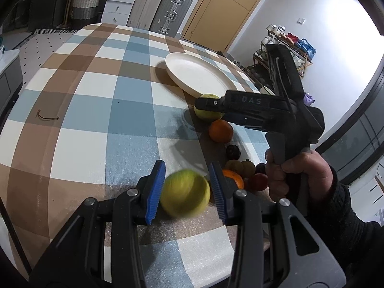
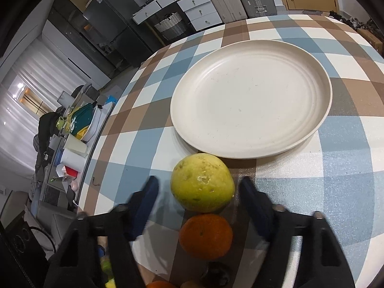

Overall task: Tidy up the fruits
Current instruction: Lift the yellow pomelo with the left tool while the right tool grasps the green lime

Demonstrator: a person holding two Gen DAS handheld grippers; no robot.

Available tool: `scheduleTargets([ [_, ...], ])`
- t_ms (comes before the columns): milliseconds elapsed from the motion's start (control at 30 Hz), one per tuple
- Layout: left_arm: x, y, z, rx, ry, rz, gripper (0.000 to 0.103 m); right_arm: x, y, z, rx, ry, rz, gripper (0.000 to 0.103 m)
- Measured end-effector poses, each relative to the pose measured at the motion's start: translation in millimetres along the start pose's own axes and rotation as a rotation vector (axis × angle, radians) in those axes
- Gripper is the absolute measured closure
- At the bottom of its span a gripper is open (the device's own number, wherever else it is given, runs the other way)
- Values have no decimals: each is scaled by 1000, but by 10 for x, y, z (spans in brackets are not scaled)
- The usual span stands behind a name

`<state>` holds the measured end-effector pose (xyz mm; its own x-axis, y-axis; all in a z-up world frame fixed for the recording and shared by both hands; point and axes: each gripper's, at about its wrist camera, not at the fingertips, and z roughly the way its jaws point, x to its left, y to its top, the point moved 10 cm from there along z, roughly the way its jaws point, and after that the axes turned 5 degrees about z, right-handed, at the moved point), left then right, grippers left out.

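In the left wrist view my left gripper (image 1: 187,192) stands around a yellow-green fruit (image 1: 184,195), blurred; its blue pads (image 1: 157,184) are at the fruit's sides, contact unclear. A white plate (image 1: 192,64) lies beyond. A row of fruit runs toward me: a second green fruit (image 1: 206,115), an orange (image 1: 220,130), dark small fruits (image 1: 233,151). My right gripper (image 2: 199,192) is open, its fingers (image 2: 146,196) on either side of the second green fruit (image 2: 202,182), not touching. An orange (image 2: 206,236) lies just behind it; the plate (image 2: 309,132) is ahead.
The round table has a checked blue, brown and white cloth (image 1: 100,100). A small brown cord (image 1: 46,117) lies at its left. Suitcases (image 1: 172,9), drawers and a door stand behind the table. A cluttered counter (image 2: 72,129) is left of the table.
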<state>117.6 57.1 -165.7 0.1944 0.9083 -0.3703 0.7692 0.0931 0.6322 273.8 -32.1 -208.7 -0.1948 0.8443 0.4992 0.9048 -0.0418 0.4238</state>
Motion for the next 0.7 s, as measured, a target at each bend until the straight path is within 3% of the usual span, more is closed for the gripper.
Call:
scheduleTargets([
  [333,50,30,-69,4,31,17,68,-59,11,-26,-16,68,60,52],
  [700,-59,2,-83,48,100,128,68,-17,32,-308,-76,181,88,52],
])
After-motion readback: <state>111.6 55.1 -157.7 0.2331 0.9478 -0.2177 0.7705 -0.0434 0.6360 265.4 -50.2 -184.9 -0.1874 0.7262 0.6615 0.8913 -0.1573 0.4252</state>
